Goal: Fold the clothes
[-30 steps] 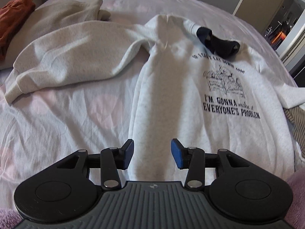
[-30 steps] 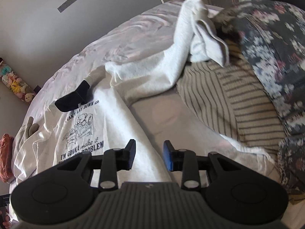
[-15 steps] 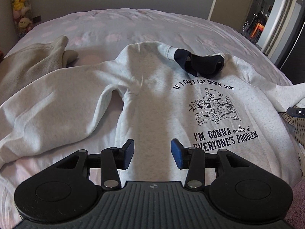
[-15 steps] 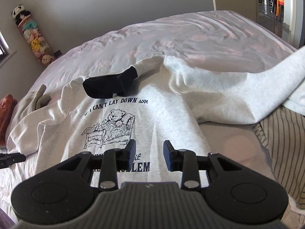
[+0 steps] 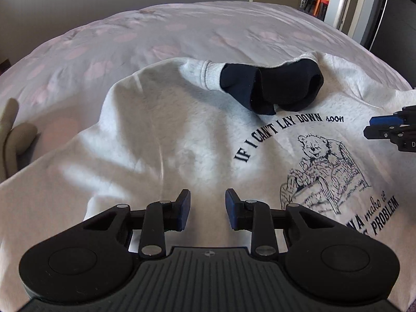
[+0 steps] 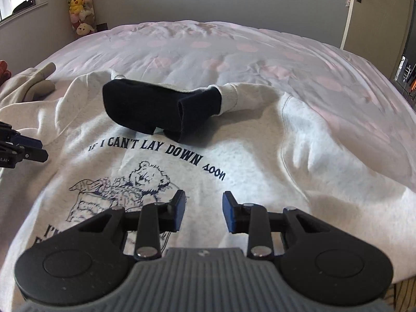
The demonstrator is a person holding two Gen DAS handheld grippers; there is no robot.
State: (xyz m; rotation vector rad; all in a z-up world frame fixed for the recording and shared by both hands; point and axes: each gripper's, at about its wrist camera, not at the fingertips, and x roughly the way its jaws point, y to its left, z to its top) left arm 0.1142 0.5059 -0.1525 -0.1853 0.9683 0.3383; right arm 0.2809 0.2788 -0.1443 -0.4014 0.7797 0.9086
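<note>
Left wrist view: pale grey fleece sweatshirt with navy bear print and lettering [image 5: 197, 140] lies face up and spread flat on the bed with the white, pink-spotted cover [image 5: 161, 33]. A dark navy sock-like item [image 5: 270, 88] sits on the neckline, beside a ribbed white cuff [image 5: 212, 74].

Left gripper [image 5: 207, 209] hovers over the chest left of the print; its jaws have just been closing but stand apart, nothing between them. Right gripper [image 6: 203, 210] hangs over the print's right part, jaws apart, empty. Each gripper shows at the edge of the other's view.

Risks, as judgement:
- The navy item is still on the collar; folding now likely traps it inside or rolls it off.
- Jaws are narrow; pinching flat fleece may catch only the top layer, or grab the bed cover too and drag it.
- Uneven pinches on the two sides would skew the fold and bunch the print.
- A beige garment [image 6: 28, 85] lies at the left, touching the sweatshirt's edge or nearly; a fold or sleeve pull there could snag it.
- Sleeves run out of frame, so I cannot tell how they lie.
</note>
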